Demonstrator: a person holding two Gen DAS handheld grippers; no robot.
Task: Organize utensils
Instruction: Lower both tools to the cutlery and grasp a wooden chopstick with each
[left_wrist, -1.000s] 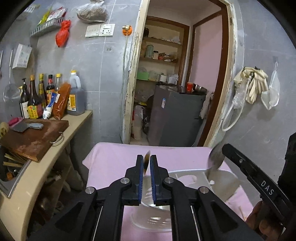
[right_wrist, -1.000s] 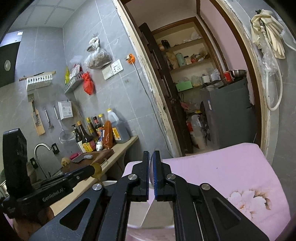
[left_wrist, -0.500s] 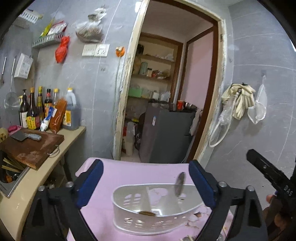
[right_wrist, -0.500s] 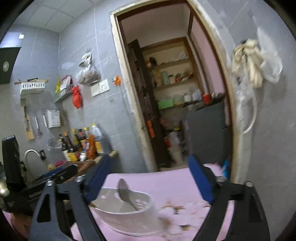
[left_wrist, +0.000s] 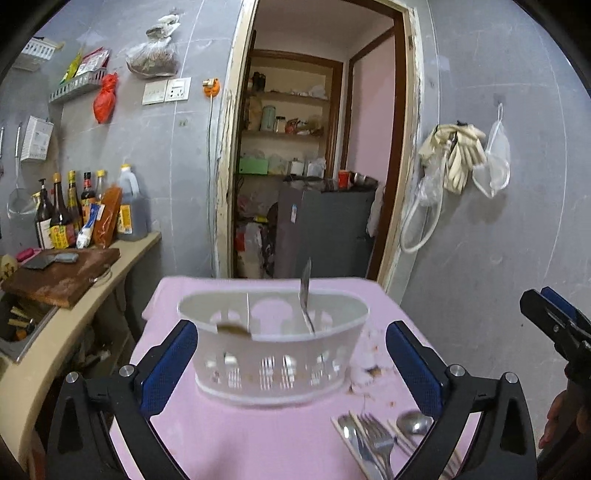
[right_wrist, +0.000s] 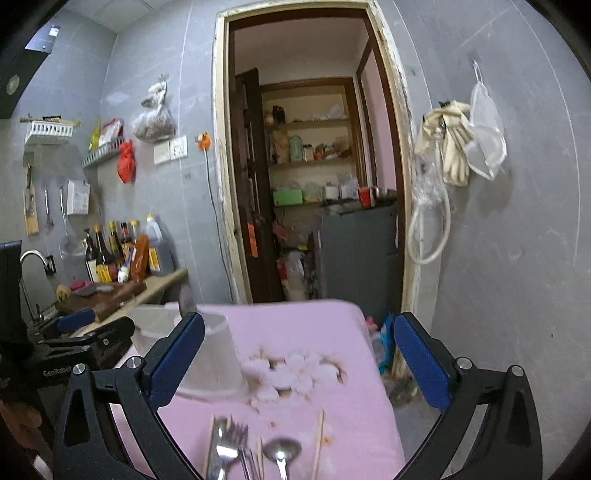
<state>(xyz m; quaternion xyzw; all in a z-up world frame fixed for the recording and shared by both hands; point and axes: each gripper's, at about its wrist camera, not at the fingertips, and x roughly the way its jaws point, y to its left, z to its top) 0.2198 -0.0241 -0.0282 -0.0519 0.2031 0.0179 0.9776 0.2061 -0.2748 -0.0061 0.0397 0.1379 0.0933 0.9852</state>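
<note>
Pink cloth covers the surface (left_wrist: 258, 435), set in a grey-tiled kitchen with a pantry doorway behind. Nearest the cameras, loose cutlery lies at the front edge: a fork (right_wrist: 236, 439) and a spoon (right_wrist: 282, 452) side by side, with a wooden chopstick (right_wrist: 318, 439) just right of them, all with their long axes running roughly away from the cameras. In the right wrist view this cluster sits directly between and just ahead of the right gripper (right_wrist: 299, 354), whose fingers (right_wrist: 421, 354) are spread wide and carry nothing. The left gripper (left_wrist: 291, 365) is likewise released and empty; from it the same cutlery lies low and to the right, so the right hand appears the nearer and better aligned, though it would need to pitch down and close across a handle. Farther back stands the white slotted caddy (left_wrist: 273, 369), framed by the left fingers (left_wrist: 166, 363), with one metal utensil (left_wrist: 306, 291) upright in its right compartment and a dark-tipped piece (left_wrist: 231, 328) in the left one, too blurred to identify.
</note>
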